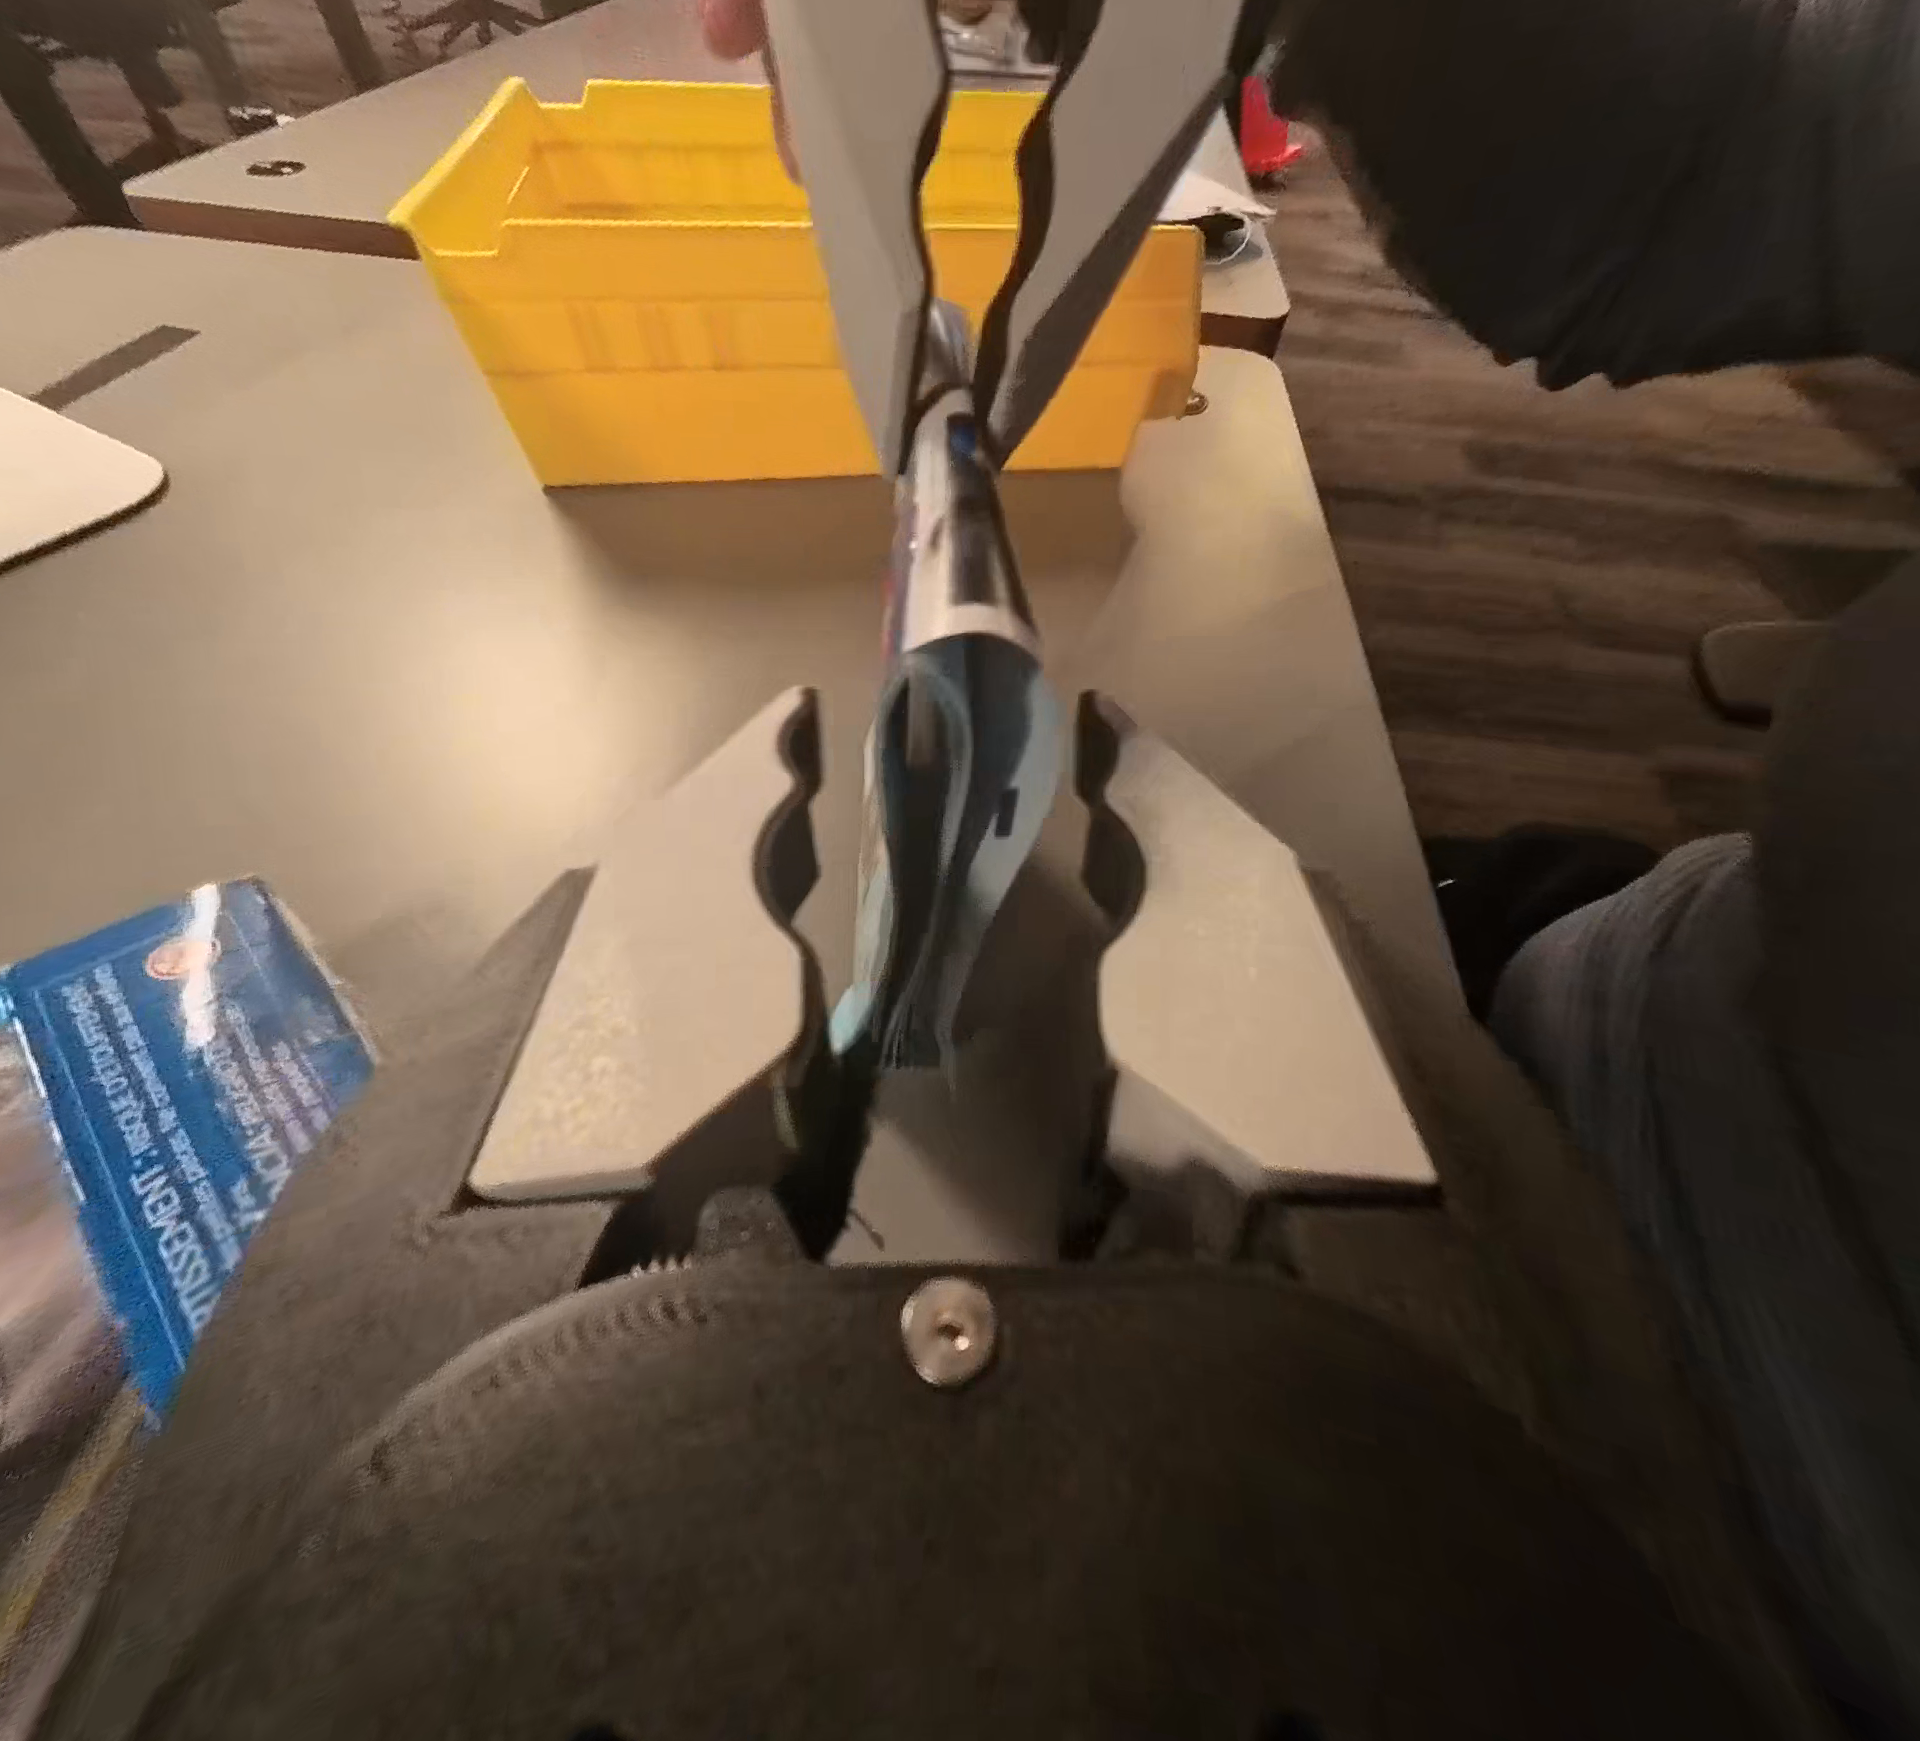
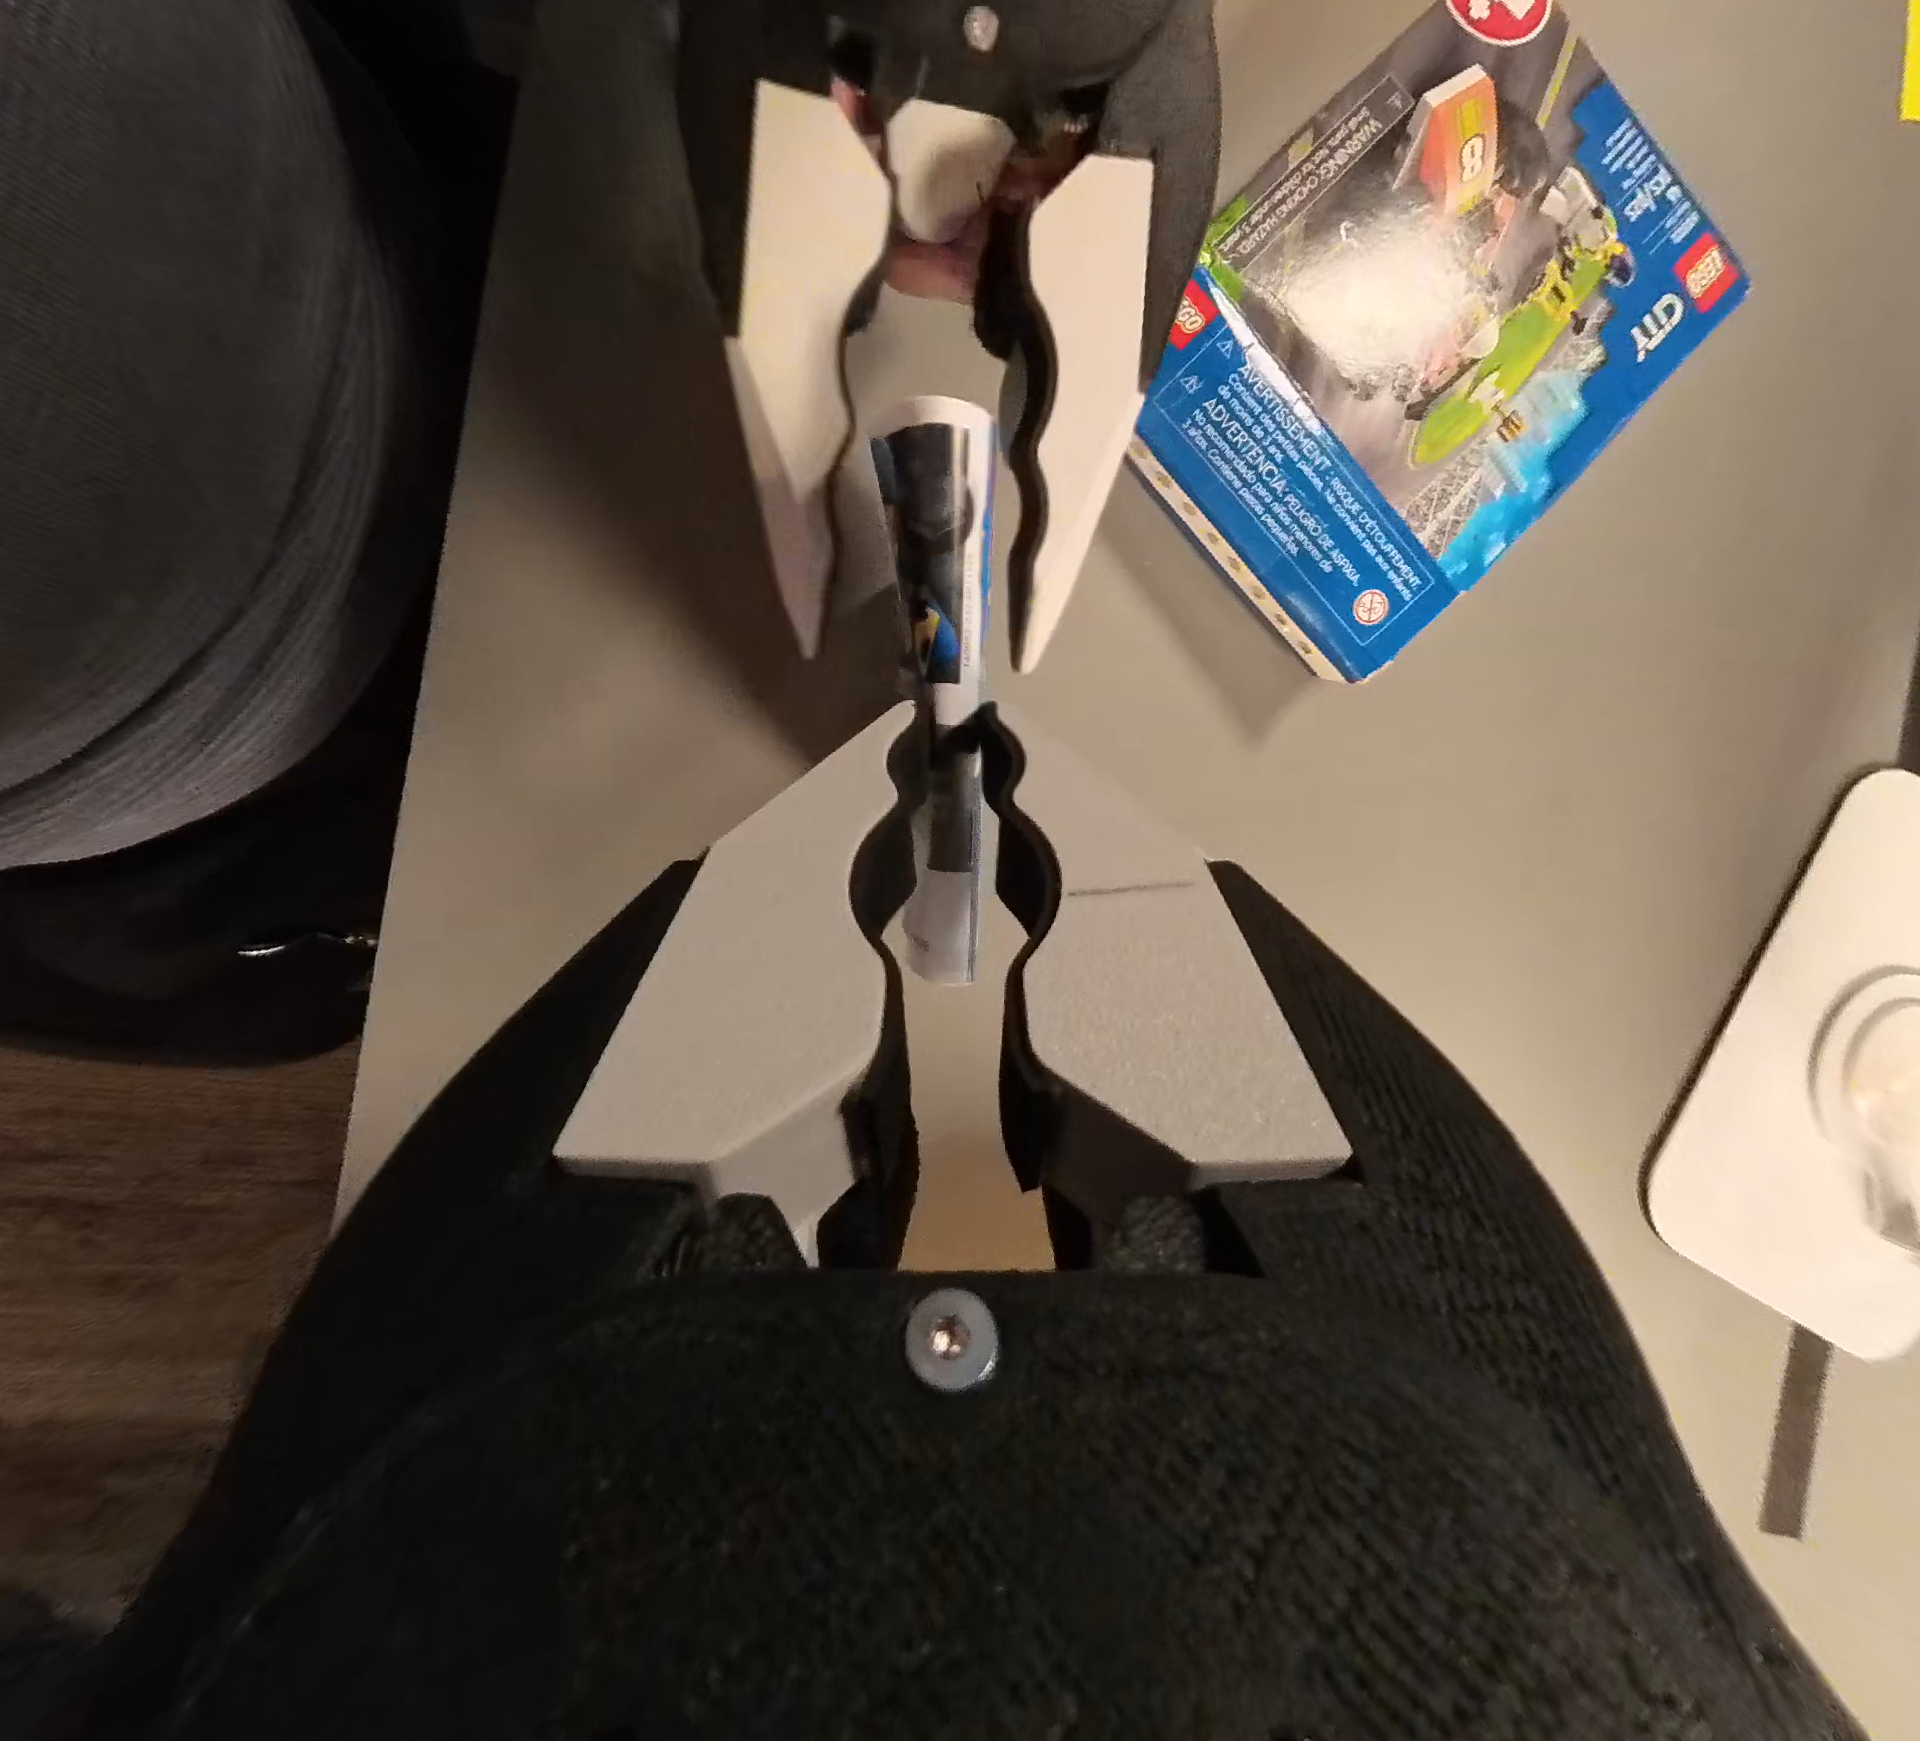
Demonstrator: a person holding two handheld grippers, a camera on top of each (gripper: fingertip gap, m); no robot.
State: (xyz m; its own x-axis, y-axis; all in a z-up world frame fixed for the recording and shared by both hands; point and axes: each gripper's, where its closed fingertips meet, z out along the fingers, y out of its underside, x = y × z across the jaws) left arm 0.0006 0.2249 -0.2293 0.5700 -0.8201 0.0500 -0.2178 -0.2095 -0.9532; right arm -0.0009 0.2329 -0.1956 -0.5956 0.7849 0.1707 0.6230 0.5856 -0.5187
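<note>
While the two handheld grippers face each other tip to tip above a pale grey table (image 1: 312,652), a thin folded booklet (image 1: 961,818) with blue-tinted pages hangs in the air between them. The right gripper (image 2: 951,715) has its fingertips pinched nearly together on one end of the booklet, the black wavy pads pressing both sides. The left gripper (image 1: 948,725) stands partly open around the other end: its fingers (image 1: 727,912) flank the paper with a clear gap on each side and do not press on it.

Beyond the grippers a yellow plastic bin (image 1: 665,309) sits on the table, seen only in the left wrist view. A blue toy box (image 2: 1455,320) with a printed picture lies flat on the table beside the left gripper, well apart from the booklet. A white flat pad (image 2: 1787,1068) with a rounded corner lies near the table's edge, and a small clear object rests on it, too blurred to identify. Dark wood-look floor (image 1: 1558,496) shows past the table. The person's grey-clad leg (image 2: 156,341) sits just beside the table edge.
</note>
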